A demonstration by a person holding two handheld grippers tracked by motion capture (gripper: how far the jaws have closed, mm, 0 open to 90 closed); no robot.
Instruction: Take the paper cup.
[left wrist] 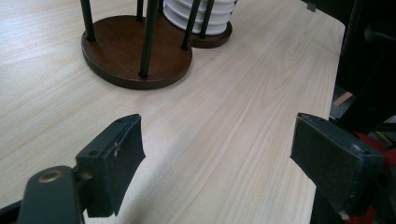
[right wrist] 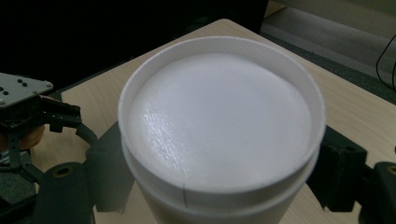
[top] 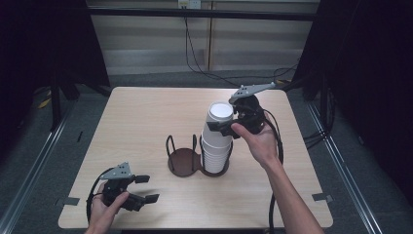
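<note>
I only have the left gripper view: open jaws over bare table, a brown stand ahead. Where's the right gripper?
Observer: The right gripper is up at the top of the stack of white cups, a jaw on either side of the top cup.
Operator: Are the cups upright?
Observer: No, they're upside down; the right gripper view looks onto the top cup's closed base.
Operator: Which ring of the stand holds the stack?
Observer: The right ring of the stand in the high view; the left ring has nothing in it.
Operator: And my gripper?
Observer: The left gripper is near the table's front left corner, open, apart from the stand.
</note>
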